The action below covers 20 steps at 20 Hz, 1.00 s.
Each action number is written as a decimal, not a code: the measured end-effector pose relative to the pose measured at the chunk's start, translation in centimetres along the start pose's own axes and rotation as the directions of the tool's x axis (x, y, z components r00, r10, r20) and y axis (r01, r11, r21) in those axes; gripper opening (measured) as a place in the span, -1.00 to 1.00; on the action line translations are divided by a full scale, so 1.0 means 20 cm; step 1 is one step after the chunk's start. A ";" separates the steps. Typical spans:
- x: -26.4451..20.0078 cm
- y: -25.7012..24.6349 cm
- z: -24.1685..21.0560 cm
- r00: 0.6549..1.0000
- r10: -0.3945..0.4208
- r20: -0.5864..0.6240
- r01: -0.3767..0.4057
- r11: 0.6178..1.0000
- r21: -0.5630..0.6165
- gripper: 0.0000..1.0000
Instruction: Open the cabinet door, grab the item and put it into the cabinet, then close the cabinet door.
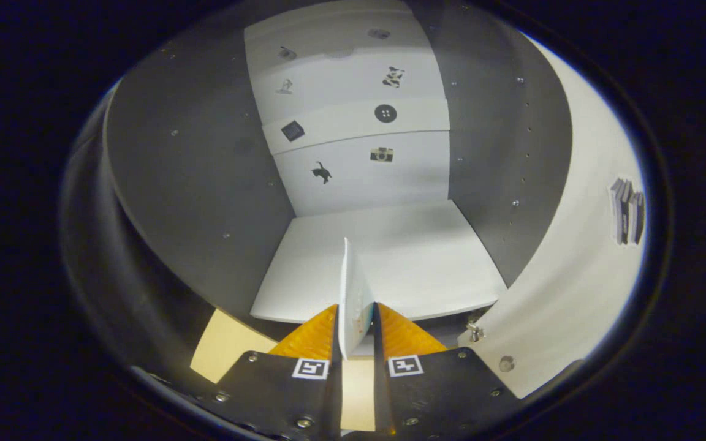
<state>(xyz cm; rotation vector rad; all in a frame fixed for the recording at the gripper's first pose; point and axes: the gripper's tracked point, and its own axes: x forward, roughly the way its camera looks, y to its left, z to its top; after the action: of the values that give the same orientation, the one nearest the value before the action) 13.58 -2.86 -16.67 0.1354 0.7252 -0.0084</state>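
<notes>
My gripper (354, 324) is shut on a thin white flat item (350, 288), held edge-on and upright between both fingers. Just ahead lies the cabinet's white bottom shelf (426, 257), and the item's top edge reaches over the shelf's front part. The cabinet stands open: grey side walls (193, 177) left and right, and a white back wall (359, 171) with small dark stickers. The open white door (573, 257) swings out to the right of the fingers, with a small picture of books on it.
A second white shelf (353, 119) crosses the cabinet higher up, with another above it. The door's hinge hardware (475, 332) sits by the shelf's right front corner. A tan surface (221, 352) shows below the cabinet, left of the fingers.
</notes>
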 end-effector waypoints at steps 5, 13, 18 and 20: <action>0.08 -0.04 0.01 0.998 -0.031 -0.060 0.030 0.999 -0.017 -0.58; 0.20 -0.11 0.00 0.981 -0.085 -0.172 0.072 0.994 -0.083 -0.58; 0.28 -0.09 0.00 0.970 -0.091 -0.226 0.073 0.993 -0.088 -0.58; 0.28 -0.08 0.01 0.967 -0.086 -0.242 0.069 0.995 -0.077 -0.58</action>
<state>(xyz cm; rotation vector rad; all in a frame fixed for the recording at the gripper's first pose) 17.78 -4.32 -20.50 0.0428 0.9764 -0.0424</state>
